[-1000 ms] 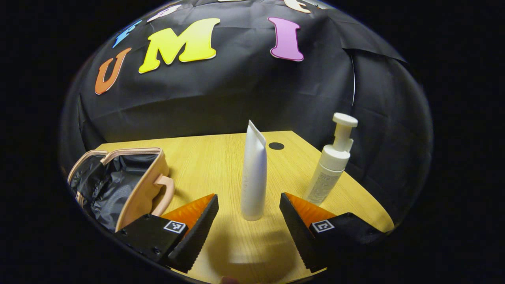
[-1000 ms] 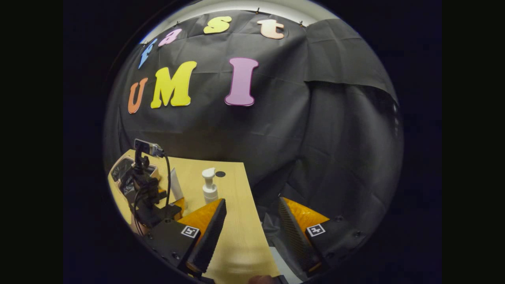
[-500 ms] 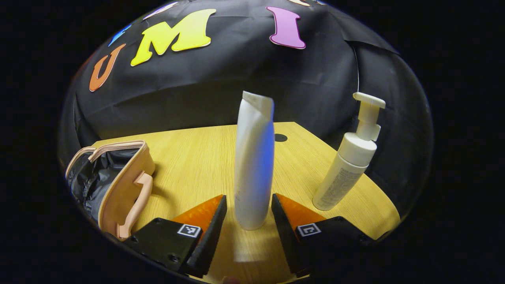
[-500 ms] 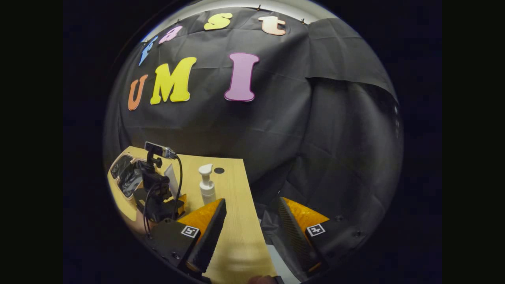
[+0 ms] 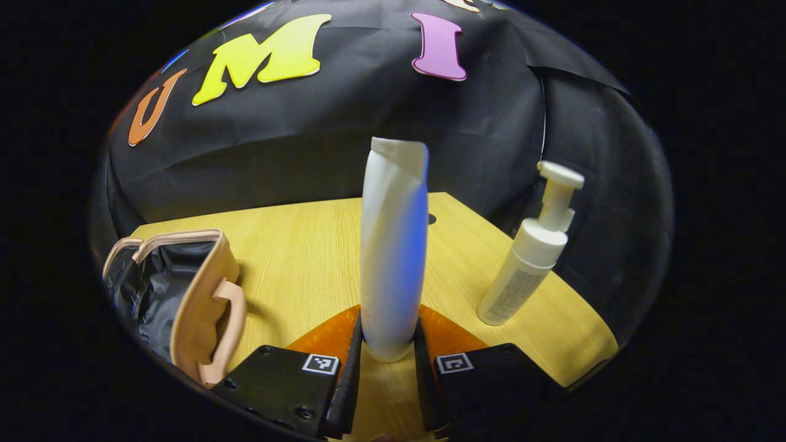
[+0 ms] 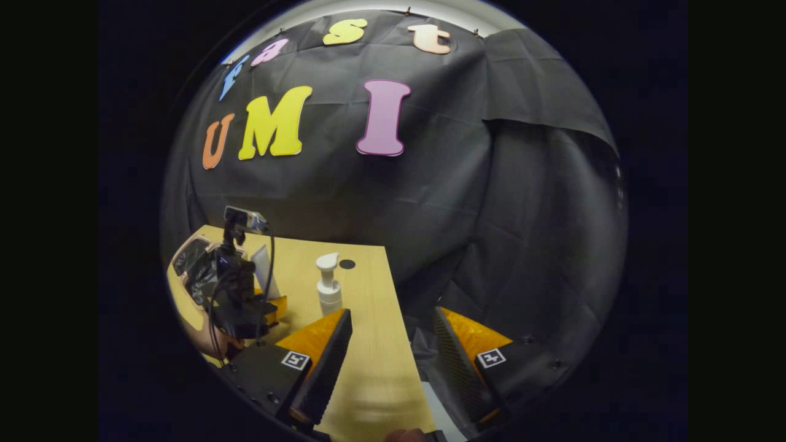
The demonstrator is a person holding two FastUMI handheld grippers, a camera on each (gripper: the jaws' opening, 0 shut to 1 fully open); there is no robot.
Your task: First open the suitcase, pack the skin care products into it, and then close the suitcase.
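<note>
In the left gripper view a white squeeze tube [image 5: 392, 245] stands upright on the wooden table [image 5: 295, 258], and my left gripper [image 5: 385, 344] is shut on its lower end, both fingers pressing its sides. The beige suitcase [image 5: 184, 288] lies open at the left, its black lining showing. A white pump bottle [image 5: 531, 252] stands at the right. In the right gripper view my right gripper [image 6: 390, 362] hangs open over the table's right edge, holding nothing. Farther off there I see the left gripper [image 6: 270, 304], the tube [image 6: 264, 276], the pump bottle [image 6: 328, 288] and the suitcase [image 6: 193, 267].
A small dark hole [image 6: 347, 264] sits near the table's far edge. The black cloth wall stands close behind the table. The table's right edge [image 6: 396, 331] runs beside my right gripper, with dark cloth below it.
My left gripper moved forward around the white tube and closed on its lower end. The right gripper has barely moved.
</note>
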